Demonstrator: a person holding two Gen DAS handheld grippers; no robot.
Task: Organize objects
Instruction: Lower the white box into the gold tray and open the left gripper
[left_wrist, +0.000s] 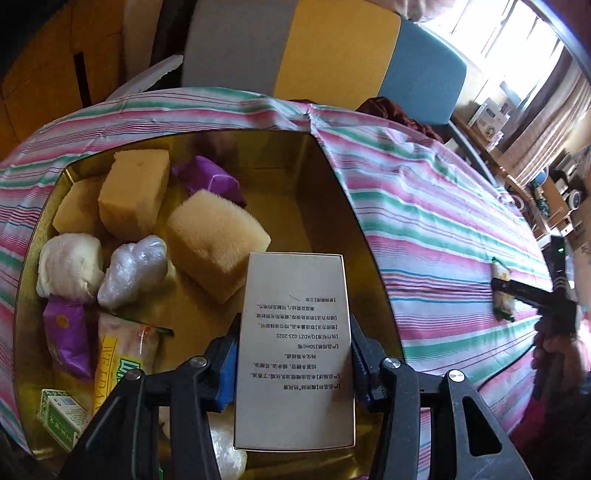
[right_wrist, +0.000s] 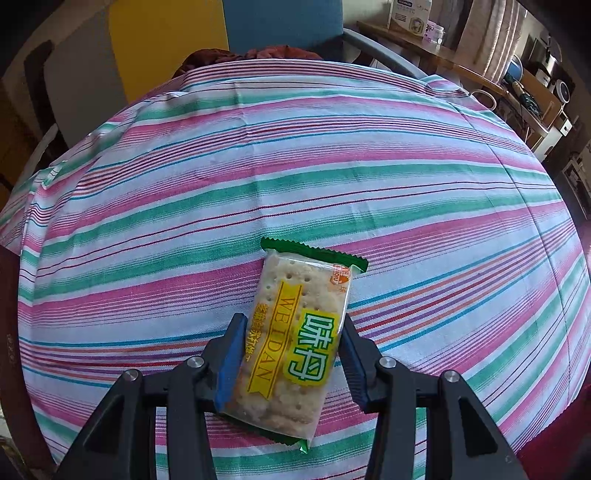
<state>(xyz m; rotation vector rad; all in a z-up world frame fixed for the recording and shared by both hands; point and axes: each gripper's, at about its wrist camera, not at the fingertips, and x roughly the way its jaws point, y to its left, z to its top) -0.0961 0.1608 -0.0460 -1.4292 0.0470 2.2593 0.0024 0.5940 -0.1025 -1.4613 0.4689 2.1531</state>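
My left gripper (left_wrist: 293, 328) is shut on a white printed carton (left_wrist: 293, 350) and holds it over the right part of a gold tin (left_wrist: 343, 192). The tin holds yellow sponges (left_wrist: 216, 243), purple packets (left_wrist: 208, 177), wrapped lumps (left_wrist: 133, 269), a cracker packet (left_wrist: 122, 354) and a small green box (left_wrist: 61, 413). My right gripper (right_wrist: 291, 325) is around a green-edged cracker packet (right_wrist: 295, 343) lying on the striped cloth; its pads touch both sides. In the left wrist view that gripper (left_wrist: 532, 291) and packet (left_wrist: 500, 291) show at far right.
The striped tablecloth (right_wrist: 258, 166) covers the table. A blue and yellow chair back (left_wrist: 369, 74) stands behind the table. Shelves with appliances (right_wrist: 535, 85) line the right wall. Dark red cloth (right_wrist: 251, 55) lies at the table's far edge.
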